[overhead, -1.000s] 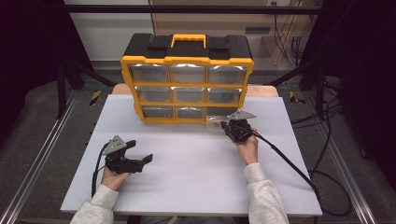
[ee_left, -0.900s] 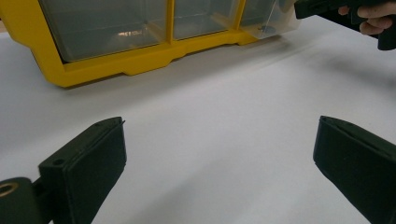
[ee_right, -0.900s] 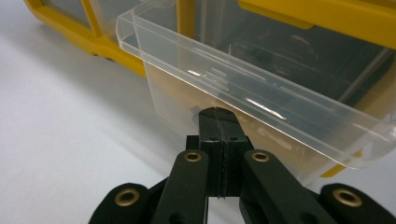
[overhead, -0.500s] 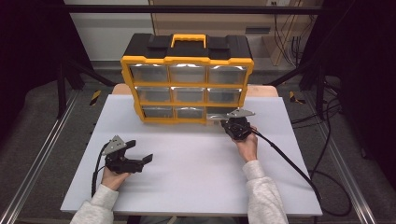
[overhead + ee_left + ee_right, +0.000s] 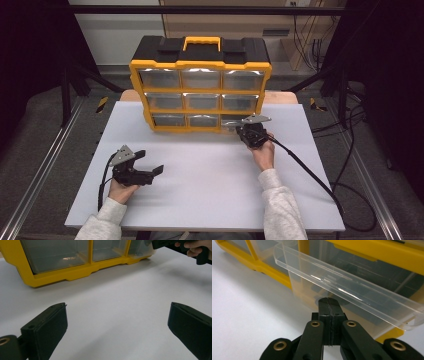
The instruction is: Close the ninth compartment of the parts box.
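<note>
While left gripper (image 5: 150, 172) stays wide open | right gripper (image 5: 329, 301) (jaws closed, empty) nears drawer (image 5: 352, 291) since 0.5 s.

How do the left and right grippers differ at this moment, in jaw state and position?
The left gripper has its jaws spread wide with nothing between them; the right gripper has its jaws pressed together. The left gripper sits low over bare white table, well short of the yellow organizer; the right gripper is up against the clear bottom-right drawer. Each is held in one hand.
</note>
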Action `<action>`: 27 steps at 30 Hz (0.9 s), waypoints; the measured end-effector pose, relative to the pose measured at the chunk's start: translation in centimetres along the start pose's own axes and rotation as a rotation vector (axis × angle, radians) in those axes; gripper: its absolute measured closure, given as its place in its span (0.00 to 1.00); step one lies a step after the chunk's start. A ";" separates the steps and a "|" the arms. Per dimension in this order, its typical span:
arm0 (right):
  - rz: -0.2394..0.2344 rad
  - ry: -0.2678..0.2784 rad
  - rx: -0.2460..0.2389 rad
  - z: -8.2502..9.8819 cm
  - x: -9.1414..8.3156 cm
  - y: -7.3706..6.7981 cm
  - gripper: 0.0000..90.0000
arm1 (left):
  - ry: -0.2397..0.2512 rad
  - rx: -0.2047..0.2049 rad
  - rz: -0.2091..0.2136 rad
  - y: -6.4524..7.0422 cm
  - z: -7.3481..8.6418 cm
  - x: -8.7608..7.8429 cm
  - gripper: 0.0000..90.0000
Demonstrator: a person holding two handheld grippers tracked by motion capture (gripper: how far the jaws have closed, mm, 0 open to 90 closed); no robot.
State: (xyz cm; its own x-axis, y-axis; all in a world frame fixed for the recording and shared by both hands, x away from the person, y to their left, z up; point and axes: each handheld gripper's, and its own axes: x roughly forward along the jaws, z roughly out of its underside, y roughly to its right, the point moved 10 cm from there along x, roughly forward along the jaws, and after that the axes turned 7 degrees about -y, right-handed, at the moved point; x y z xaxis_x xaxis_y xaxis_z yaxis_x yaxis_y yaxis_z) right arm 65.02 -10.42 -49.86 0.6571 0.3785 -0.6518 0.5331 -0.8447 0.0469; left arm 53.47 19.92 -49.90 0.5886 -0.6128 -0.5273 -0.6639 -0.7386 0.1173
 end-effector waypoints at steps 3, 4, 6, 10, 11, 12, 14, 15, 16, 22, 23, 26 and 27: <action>0.003 -0.004 -0.001 0.0 0.1 0.1 1.00 | -0.002 0.001 0.000 0.0 0.0 0.1 0.02; 0.002 -0.004 0.003 0.0 0.1 0.1 1.00 | -0.003 0.003 0.000 0.0 0.1 0.1 0.02; 0.003 -0.004 0.003 0.0 0.2 0.2 1.00 | -0.004 0.005 0.000 0.1 0.1 0.1 0.02; 0.010 -0.008 0.005 0.0 0.3 0.5 1.00 | -0.003 0.004 0.000 0.1 0.1 0.1 0.02; 0.012 -0.007 0.004 -0.1 0.3 0.5 1.00 | -0.003 0.005 0.001 0.1 0.1 0.1 0.02; 0.013 -0.008 0.004 -0.1 0.4 0.6 1.00 | -0.003 0.005 0.000 0.1 0.1 0.1 0.02; 0.014 -0.007 0.006 -0.2 0.4 0.6 1.00 | -0.004 0.006 0.000 0.1 0.1 0.1 0.02; 0.014 -0.007 0.008 -0.2 0.5 0.6 1.00 | -0.005 0.006 0.000 0.1 0.1 0.1 0.02; 0.015 -0.008 0.008 -0.2 0.5 0.7 1.00 | -0.005 0.007 0.000 0.1 0.1 0.1 0.02; 0.022 -0.014 0.014 -0.1 0.8 1.0 1.00 | -0.007 0.007 -0.001 0.1 0.1 0.1 0.02; 0.023 -0.014 0.018 -0.1 0.8 1.0 1.00 | -0.007 0.007 -0.002 0.1 0.1 0.1 0.02; 0.026 -0.017 0.021 -0.1 1.0 1.2 1.00 | -0.005 0.005 -0.002 0.0 0.1 0.1 0.02; 0.030 -0.017 0.023 -0.1 1.0 1.3 1.00 | -0.006 0.005 -0.002 0.0 0.1 0.1 0.02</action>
State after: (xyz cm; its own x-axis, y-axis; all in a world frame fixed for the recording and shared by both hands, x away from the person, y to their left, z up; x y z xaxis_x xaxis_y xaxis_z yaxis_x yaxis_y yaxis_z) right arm 66.42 -11.05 -50.42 0.6636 0.3463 -0.6631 0.5006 -0.8643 0.0495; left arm 53.49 19.86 -50.03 0.5877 -0.6094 -0.5322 -0.6650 -0.7385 0.1114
